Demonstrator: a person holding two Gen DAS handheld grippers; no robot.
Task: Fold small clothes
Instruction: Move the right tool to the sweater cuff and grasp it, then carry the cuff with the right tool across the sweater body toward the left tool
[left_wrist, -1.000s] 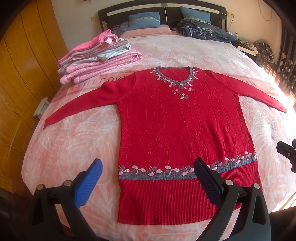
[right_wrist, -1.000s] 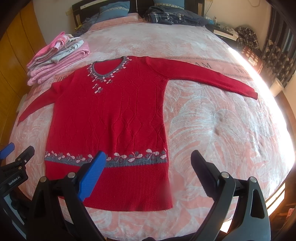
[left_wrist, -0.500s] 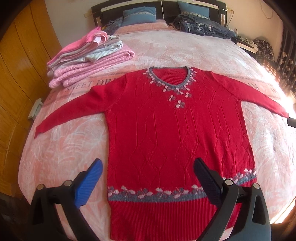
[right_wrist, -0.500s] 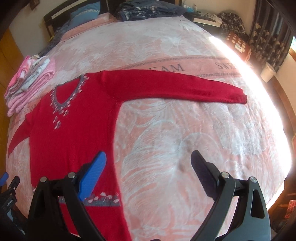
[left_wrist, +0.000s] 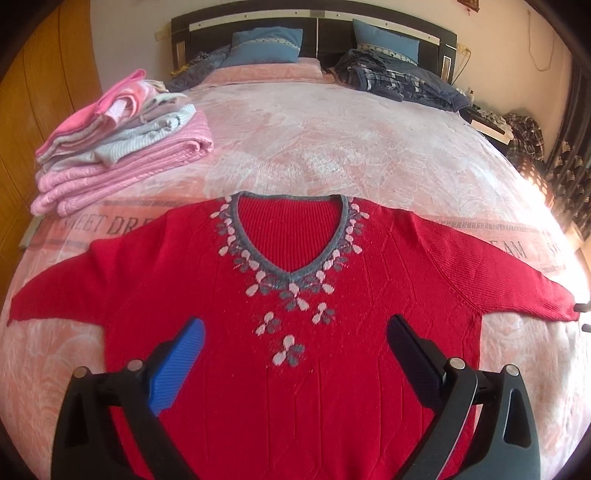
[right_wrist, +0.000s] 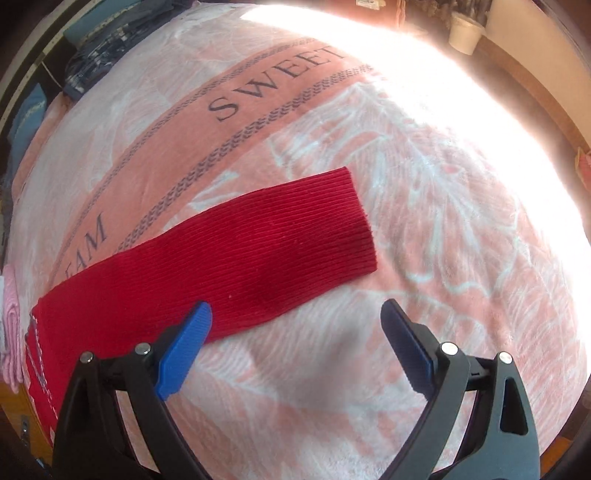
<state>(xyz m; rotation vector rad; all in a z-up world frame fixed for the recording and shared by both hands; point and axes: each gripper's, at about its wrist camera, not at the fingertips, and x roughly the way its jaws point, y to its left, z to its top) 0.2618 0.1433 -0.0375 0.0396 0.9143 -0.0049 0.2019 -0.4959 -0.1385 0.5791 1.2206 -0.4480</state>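
We saw the red sweater (left_wrist: 288, 369) lying flat, sleeves spread, on the pink bedspread (left_wrist: 332, 147). Our left gripper (left_wrist: 293, 345) hung empty, jaws apart, over its chest; our right gripper (right_wrist: 295, 325), also wide, hovered beside the sleeve cuff (right_wrist: 332, 225)

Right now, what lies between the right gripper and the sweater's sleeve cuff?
Only bare pink bedspread, as the right wrist view shows. The right gripper is open just short of the red sleeve cuff.

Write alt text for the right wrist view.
A ribbed red knit sweater sleeve lies flat on a pink leaf-patterned bedspread, cuff toward the sunlit side. The open right gripper hovers near it, holding nothing.
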